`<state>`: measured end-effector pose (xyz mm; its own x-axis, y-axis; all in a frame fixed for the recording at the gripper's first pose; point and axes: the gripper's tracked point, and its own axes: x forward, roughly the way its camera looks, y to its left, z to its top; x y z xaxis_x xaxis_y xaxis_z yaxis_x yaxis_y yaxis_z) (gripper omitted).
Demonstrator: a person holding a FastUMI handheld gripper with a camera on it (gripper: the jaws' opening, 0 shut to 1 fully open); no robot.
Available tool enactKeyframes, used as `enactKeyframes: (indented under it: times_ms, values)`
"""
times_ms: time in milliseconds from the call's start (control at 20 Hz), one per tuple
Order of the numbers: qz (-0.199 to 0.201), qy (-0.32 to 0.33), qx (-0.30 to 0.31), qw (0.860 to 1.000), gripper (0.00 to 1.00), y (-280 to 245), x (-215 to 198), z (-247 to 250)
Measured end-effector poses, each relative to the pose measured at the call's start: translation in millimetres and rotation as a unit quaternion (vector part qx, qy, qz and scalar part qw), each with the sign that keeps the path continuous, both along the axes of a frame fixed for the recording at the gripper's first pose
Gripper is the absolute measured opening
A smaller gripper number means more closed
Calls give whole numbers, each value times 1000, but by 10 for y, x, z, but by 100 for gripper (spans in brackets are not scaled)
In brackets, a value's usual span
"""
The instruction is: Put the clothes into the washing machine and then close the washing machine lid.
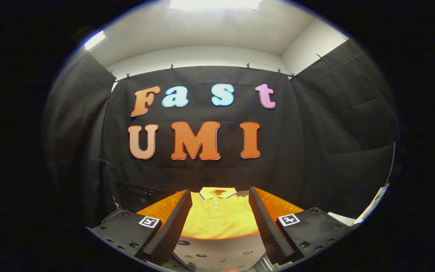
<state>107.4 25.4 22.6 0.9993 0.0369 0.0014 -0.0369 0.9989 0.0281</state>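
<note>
Two fingers of your gripper (217,223) stand wide apart, holding nothing; the folded yellow shirt (219,221) lies just ahead between them on a grey surface (217,251). This looks like the first step: lower, close on the cloth, then lift

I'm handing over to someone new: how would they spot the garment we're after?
Start at the black cloth wall and look down to the surface at its foot. There, just ahead of the open gripper and framed by its fingers, lies the yellow polo shirt. A buttoned placket and dark-trimmed collar mark it.
</note>
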Motion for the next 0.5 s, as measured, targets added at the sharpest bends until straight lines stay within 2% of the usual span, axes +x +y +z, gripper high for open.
enactKeyframes:
  times_ms: [200,500]
  values:
    - [6,24,4,1000,98,116,443,-122]
    - [11,113,-18,993,98,344,1245,-513]
